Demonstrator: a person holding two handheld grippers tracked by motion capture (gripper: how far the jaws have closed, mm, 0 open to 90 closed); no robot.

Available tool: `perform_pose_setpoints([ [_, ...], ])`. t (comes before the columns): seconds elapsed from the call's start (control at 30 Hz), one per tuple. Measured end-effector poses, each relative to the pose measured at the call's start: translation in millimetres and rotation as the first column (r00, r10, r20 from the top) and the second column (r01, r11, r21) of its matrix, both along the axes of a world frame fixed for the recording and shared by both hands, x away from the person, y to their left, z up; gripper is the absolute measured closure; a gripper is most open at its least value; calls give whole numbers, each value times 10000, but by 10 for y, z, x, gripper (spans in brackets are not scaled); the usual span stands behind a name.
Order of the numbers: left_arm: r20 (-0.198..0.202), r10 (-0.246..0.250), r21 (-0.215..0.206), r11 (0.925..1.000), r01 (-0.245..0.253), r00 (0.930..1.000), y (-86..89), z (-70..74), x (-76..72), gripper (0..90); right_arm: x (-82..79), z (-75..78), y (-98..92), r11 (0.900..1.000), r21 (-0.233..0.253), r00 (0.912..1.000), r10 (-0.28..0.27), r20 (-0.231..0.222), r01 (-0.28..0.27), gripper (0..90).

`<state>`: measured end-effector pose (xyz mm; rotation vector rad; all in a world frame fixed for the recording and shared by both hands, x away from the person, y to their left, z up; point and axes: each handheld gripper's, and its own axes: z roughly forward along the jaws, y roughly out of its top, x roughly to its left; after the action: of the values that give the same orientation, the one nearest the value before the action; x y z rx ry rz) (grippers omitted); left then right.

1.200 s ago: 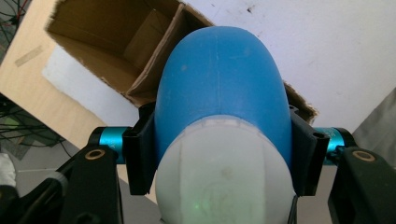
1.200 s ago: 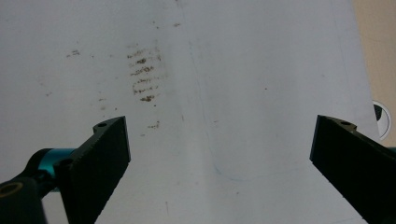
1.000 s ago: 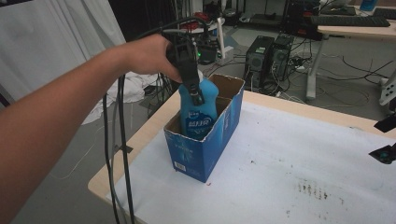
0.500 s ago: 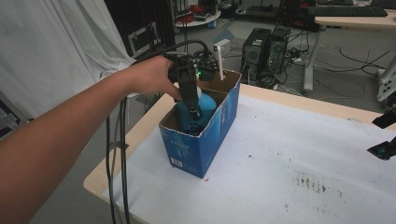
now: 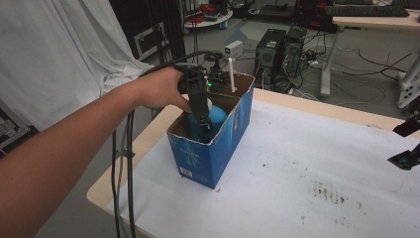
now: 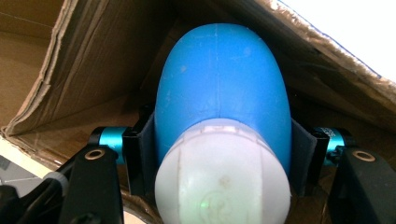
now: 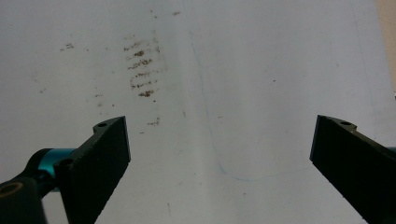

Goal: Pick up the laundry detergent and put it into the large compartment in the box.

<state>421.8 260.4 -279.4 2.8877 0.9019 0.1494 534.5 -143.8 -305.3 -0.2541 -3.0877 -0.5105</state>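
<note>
In the high view, the left gripper (image 5: pixel 200 116) reaches down into the open blue cardboard box (image 5: pixel 218 144) near the table's (image 5: pixel 297 198) left edge, holding a blue bottle (image 5: pixel 216 118) inside it. The right gripper (image 5: pixel 407 144) sits well to the right of the box.

In the left gripper view, both jaws press the sides of the blue bottle (white cap (image 6: pixel 223 179) nearest the camera) between the box's brown walls.

In the right gripper view, the jaws stand wide apart over the white, dirt-smudged table, holding nothing.
</note>
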Motion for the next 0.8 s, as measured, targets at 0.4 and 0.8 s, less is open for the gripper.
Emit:
perform_pose_setpoints([
  [0.4,-104,338,-156,9993,-340,9994,38,1,30,316,-17,-5,23,9999,11,9999,119,19,-119,40],
  [0.8,560,580,-1031,9933,-520,9967,121,280,-22,222,-30,26,-25,10000,44,10000,29,84,-30,40],
])
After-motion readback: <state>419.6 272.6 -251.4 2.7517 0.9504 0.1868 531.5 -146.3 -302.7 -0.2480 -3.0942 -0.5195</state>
